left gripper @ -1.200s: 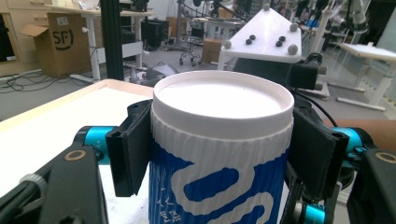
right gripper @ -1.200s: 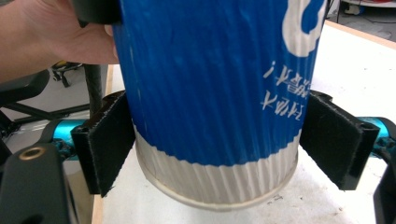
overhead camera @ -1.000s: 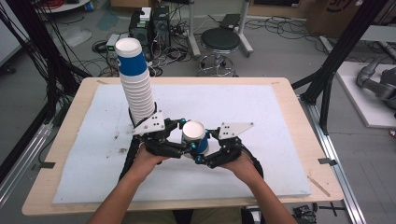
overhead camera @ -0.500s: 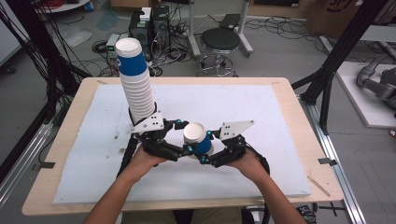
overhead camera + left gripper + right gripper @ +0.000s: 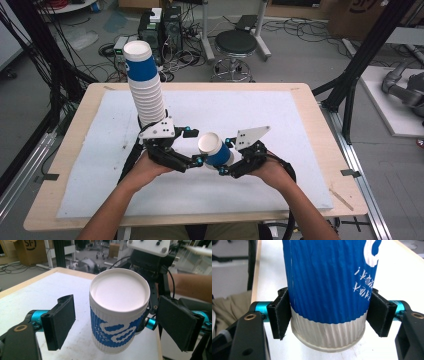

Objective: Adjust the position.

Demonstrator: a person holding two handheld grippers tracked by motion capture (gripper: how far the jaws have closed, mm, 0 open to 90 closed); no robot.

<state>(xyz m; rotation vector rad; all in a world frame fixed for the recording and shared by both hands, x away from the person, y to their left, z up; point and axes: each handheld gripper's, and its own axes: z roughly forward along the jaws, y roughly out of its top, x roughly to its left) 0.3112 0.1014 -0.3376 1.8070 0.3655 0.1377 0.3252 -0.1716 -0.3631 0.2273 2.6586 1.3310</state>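
Note:
A blue-and-white ribbed paper cup (image 5: 215, 149) is held tilted just above the white mat, near the front middle. My right gripper (image 5: 226, 166) is shut on its lower part, with a pad pressed against each side of the cup (image 5: 329, 282) in the right gripper view. My left gripper (image 5: 198, 160) is open. In the left gripper view its jaws stand apart on either side of the cup (image 5: 119, 292), with a gap at each side. A tall stack of the same cups (image 5: 145, 85) stands upright behind the left hand.
The white mat (image 5: 280, 115) covers most of the wooden table (image 5: 320, 130). Black frame posts (image 5: 360, 55) rise at the right and left. A stool (image 5: 235, 42) and computer boxes (image 5: 160, 25) stand on the floor beyond the far edge.
Both hands and the single cup have drifted slightly to the right. The tall stack has not moved.

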